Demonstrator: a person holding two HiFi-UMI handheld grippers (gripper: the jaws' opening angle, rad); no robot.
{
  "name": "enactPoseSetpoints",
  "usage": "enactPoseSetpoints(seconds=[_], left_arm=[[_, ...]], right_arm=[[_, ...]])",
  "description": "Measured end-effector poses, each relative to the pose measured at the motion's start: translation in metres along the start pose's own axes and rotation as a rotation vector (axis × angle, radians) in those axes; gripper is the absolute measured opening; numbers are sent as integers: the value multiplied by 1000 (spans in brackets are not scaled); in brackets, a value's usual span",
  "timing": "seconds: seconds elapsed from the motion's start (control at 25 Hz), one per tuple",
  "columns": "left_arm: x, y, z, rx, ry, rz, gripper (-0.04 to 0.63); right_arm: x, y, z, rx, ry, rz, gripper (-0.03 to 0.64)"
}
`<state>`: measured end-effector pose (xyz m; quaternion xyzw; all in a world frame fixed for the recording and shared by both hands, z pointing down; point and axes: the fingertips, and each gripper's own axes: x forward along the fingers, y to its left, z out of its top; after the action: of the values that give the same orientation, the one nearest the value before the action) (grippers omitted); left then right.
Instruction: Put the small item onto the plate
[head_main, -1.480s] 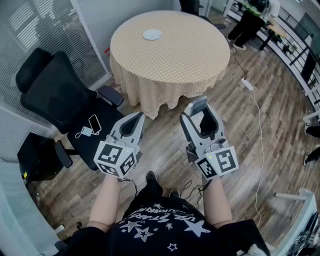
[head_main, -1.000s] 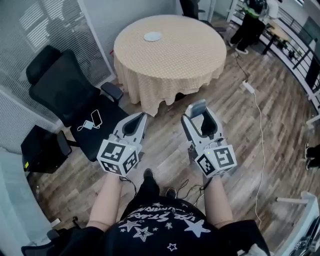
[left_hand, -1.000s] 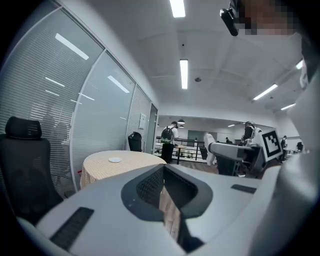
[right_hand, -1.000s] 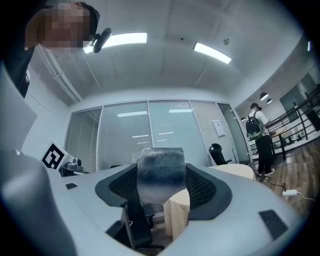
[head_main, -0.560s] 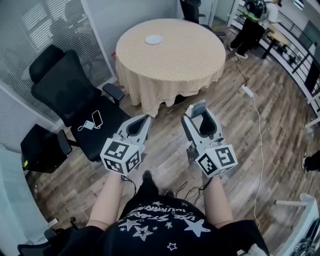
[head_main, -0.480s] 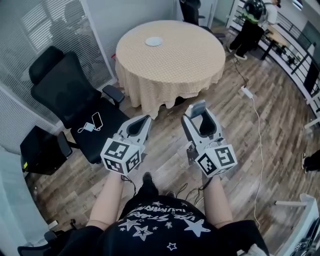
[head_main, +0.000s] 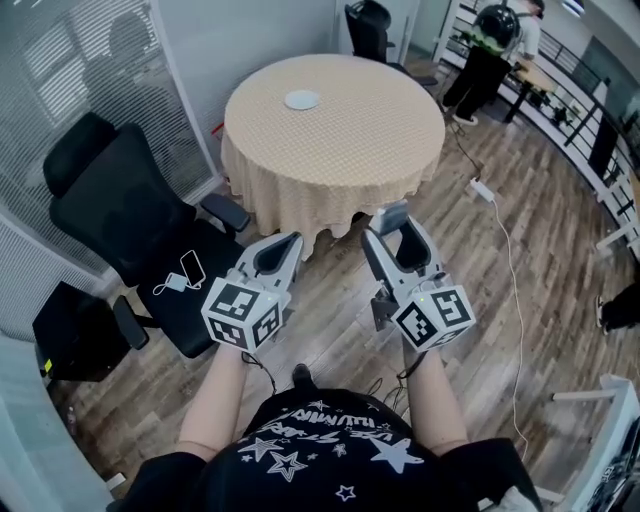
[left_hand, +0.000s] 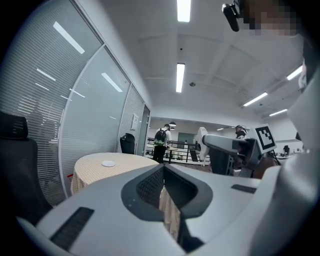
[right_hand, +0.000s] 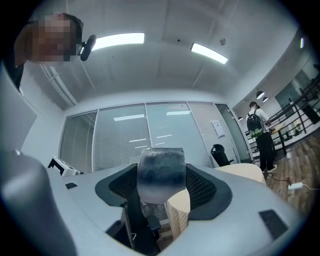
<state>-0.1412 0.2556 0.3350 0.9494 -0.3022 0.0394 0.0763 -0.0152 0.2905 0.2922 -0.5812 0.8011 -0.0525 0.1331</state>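
Right tool (right_hand: 161, 192) clamping grey item (right_hand: 161, 170) — plate (head_main: 302, 99) apart

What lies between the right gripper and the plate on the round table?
In the head view, only wooden floor, then bare tablecloth, separates the right gripper, holding the small item, from the plate.

no legible text; shirt (head_main: 322, 438) lettering upside down, too blurred to read

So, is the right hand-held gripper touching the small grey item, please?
Touching: in the right gripper view, the right hand-held gripper pinches the grey item.
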Motion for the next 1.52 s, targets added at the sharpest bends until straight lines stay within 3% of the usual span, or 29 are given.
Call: enactPoseSetpoints(seconds=[0.2,0.4,0.56,1.04,1.52], left_arm=[[8,20,-11,5,25,-43,5],[27,40,-20,5,46,-28,5],[48,46,-18,13,47,-19,5],[158,96,10,24,51,159,5],[237,79,18,29,63,272,5]], right_arm=[[10,-6,-2,85,-34,-28,296],[16,-29,-19,73,20,-78,296],[34,-52,-25,69,23,-66,296],[134,-170,-24,81,87,71,296],[154,-266,-12,151,93,138,296]])
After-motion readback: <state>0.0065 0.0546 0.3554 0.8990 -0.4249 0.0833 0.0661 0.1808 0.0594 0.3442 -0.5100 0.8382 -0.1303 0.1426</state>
